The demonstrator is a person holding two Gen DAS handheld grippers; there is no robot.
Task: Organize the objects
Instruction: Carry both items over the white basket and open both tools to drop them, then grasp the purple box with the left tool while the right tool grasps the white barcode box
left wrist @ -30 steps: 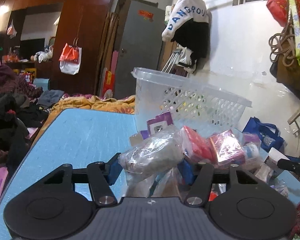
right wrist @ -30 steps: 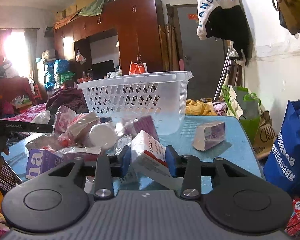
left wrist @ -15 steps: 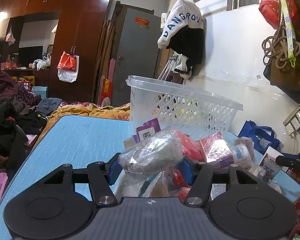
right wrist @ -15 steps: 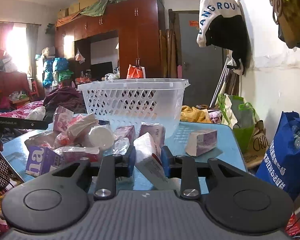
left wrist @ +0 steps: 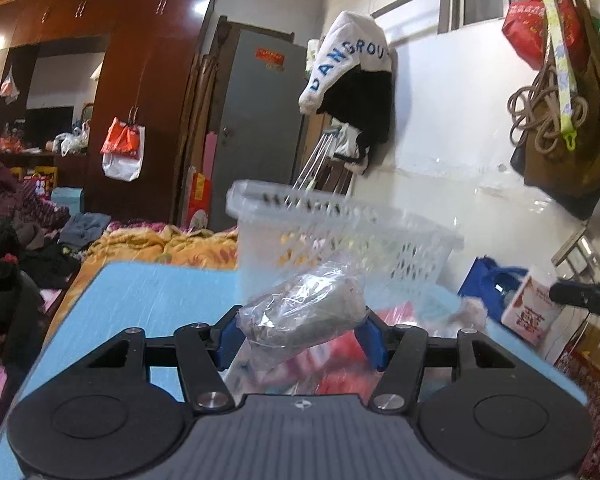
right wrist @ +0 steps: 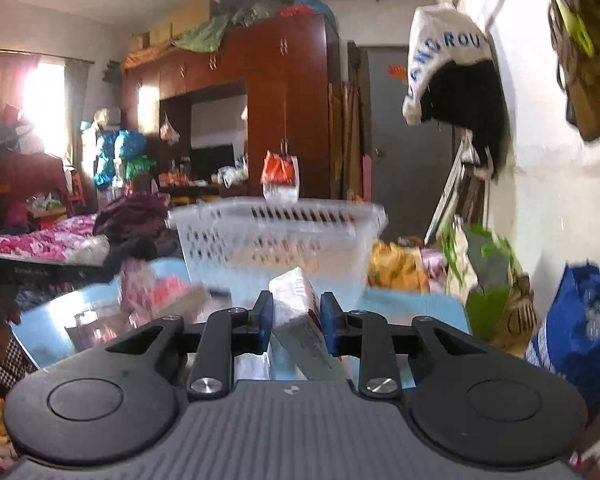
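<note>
While both tools are raised over the blue counter (left wrist: pixel 140 292), we hold one item in each. Our left gripper (left wrist: pixel 300 330) has its jaws partly open and pressed against the two sides of a clear plastic bag (left wrist: pixel 304 312) with grey contents; the bag sits across the blue pads, clear of the counter, in front of the white lattice basket (left wrist: pixel 420 248). Our right gripper (right wrist: pixel 296 316) has its jaws drawn close together on a white carton (right wrist: pixel 296 300) with red print, which stands tilted between the pads, its lower end reaching toward the camera. That basket stands on the counter just beyond both items. Blurred pink and red packets (right wrist: pixel 148 292) lie on the counter left of the carton.
</note>
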